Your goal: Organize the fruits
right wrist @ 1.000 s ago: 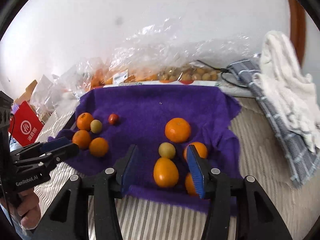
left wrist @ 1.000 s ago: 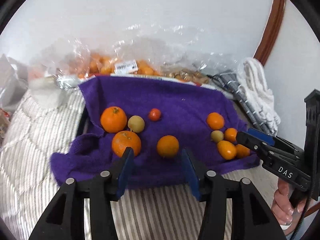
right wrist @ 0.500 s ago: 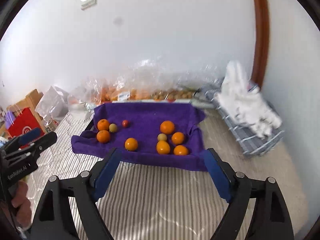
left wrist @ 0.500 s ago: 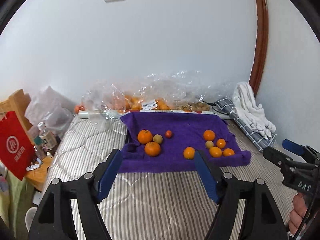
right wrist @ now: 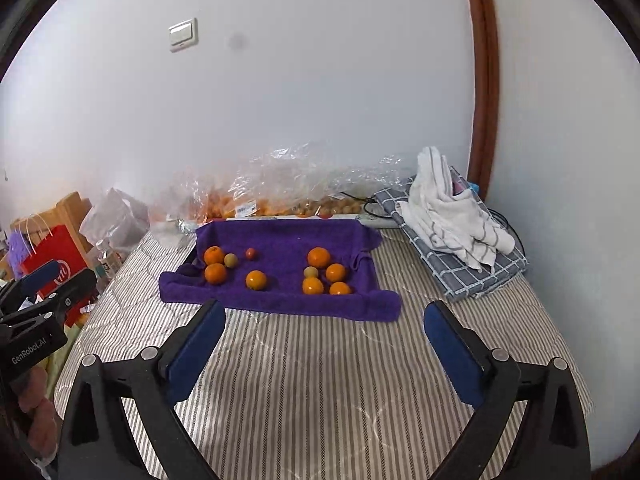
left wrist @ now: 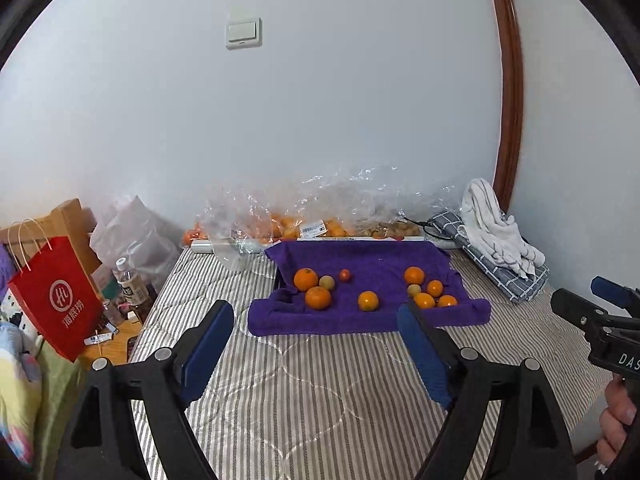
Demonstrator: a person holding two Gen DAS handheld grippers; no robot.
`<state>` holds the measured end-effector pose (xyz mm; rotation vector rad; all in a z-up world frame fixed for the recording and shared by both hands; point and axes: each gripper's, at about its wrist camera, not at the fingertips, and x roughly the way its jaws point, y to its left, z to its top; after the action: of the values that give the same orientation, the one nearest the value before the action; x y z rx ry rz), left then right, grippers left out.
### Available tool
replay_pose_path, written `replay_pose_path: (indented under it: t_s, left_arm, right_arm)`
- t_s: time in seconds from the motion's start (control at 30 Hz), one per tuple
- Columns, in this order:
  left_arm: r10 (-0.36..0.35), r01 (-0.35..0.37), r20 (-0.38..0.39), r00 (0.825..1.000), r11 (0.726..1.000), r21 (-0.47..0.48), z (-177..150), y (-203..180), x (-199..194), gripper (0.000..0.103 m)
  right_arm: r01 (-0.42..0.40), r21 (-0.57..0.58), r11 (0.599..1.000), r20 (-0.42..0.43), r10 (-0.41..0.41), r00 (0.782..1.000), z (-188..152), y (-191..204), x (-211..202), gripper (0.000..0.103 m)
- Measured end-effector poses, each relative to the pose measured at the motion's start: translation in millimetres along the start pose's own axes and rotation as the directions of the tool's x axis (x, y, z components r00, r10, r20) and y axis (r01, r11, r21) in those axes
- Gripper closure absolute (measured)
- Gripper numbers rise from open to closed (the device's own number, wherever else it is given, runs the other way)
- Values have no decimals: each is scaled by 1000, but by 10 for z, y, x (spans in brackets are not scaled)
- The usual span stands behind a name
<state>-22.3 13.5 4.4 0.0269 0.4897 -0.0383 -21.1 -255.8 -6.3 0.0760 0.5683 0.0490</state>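
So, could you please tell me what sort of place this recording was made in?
Most likely a bedroom at home: the purple towel with the fruit lies on a grey-striped quilted mattress against a plain white wall with a light switch, and a red paper shopping bag stands beside the bed.

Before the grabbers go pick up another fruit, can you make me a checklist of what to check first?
1. Left gripper empty, jaws apart, having just been opening: ok.
2. Right gripper empty, jaws apart, having just been opening: ok.
3. All fruit rests on the purple towel, none on the striped bedcover: ok.
4. Fruit sorted by kind: not ok. The left group mixes round oranges with a small yellow-green fruit and a small red fruit; the right group also holds a yellow-green fruit.
5. Way to the towel free of obstacles: ok.
6. Fruit soft or firm: cannot tell.
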Motion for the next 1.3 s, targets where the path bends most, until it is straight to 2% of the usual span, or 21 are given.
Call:
replay_pose_path:
  t_s: [0.37,1.3]
  left_arm:
    - [-7,7,-1,1000,1000,6,-12,-98,-28,20]
    - [8,-8,-9,1000,1000,7,-6,-90,-13,20]
  right_arm:
    - [32,-9,999,-1,-32,999,-67,-55,-85,4]
    - [35,-16,999,-1,-35,999,-86,-12,-86,4]
